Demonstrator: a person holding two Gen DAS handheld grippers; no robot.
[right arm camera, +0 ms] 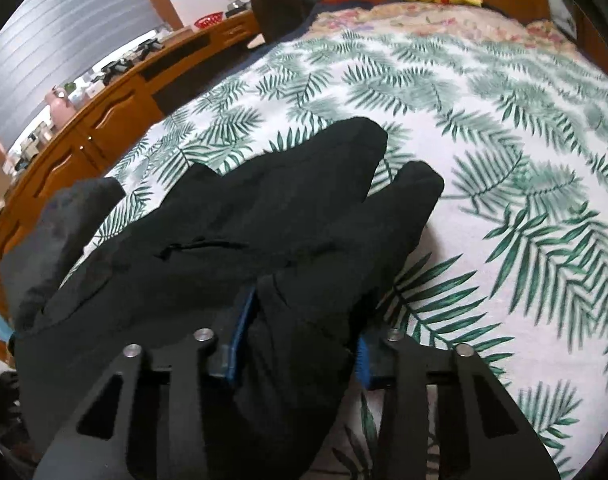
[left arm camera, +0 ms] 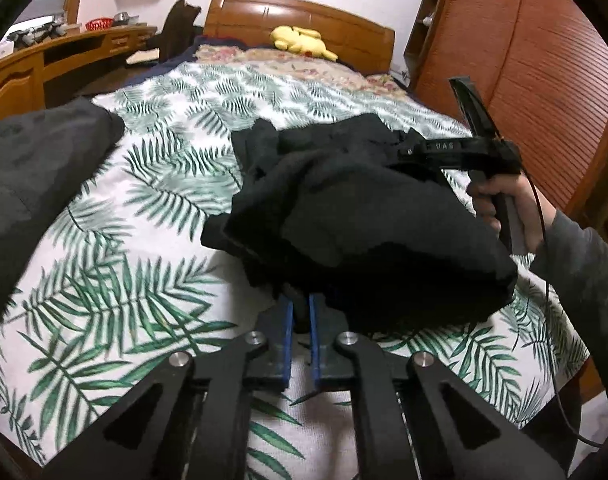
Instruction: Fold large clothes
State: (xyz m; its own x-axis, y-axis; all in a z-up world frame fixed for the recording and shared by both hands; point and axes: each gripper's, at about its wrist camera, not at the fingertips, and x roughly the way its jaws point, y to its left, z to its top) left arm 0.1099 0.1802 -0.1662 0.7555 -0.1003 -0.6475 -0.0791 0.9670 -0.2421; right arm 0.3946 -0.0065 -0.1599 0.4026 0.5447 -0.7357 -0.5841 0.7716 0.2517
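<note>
Left gripper (left arm camera: 299, 316) and right gripper (right arm camera: 299, 340) jaws both clenched on black garment (left arm camera: 364, 208).

Left gripper (left arm camera: 299, 312): pinching the black garment's near edge between blue pads
Black garment (left arm camera: 364, 216): lying bunched on the leaf-print bedspread (left arm camera: 143, 208)
Right gripper (left arm camera: 408, 153): reaching in at the garment's far side, hand (left arm camera: 500, 204) gripping its handle
Grey cloth (left arm camera: 39, 160): lying apart, left

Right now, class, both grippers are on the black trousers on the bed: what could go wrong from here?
1. The left gripper pinches only a thin edge of the black trousers; a lift may pull it free.
2. The right gripper has bunched cloth between its pads, so the fold may come out creased.
3. A grey garment lies close beside; the trousers could drag over it.
</note>
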